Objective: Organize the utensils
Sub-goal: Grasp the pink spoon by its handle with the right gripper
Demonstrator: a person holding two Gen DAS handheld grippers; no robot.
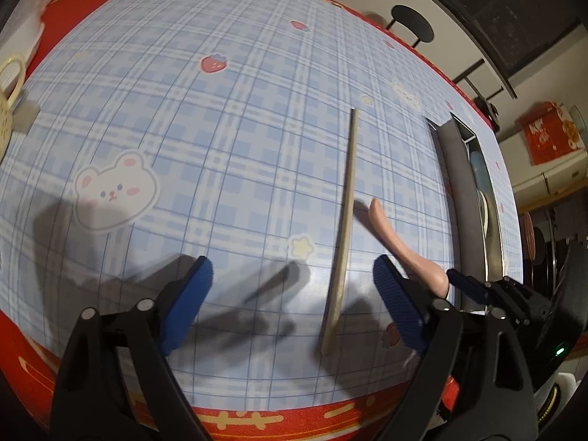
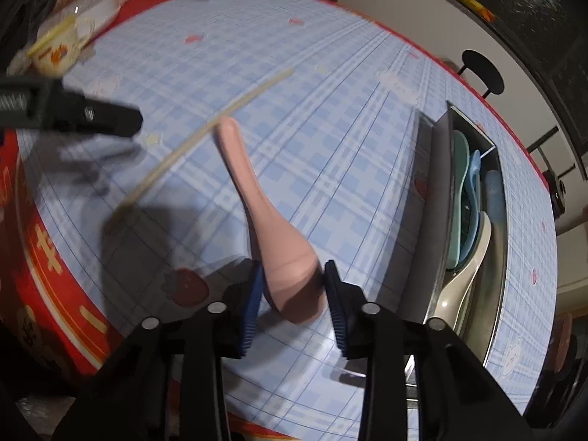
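One chopstick (image 1: pixel 345 228); one pink spoon (image 2: pixel 273 228); one tray (image 2: pixel 437 198); one cup (image 2: pixel 58 49).

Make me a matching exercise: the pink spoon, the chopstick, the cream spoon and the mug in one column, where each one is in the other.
Things:
1. pink spoon
2. chopstick
3. cream spoon
4. mug

Places:
A. inside the metal tray
B. at the far left edge of the table
C. gripped by its bowl in the right claw
D. lying loose on the blue checked cloth

Pairs: 1-C, 2-D, 3-A, 4-B
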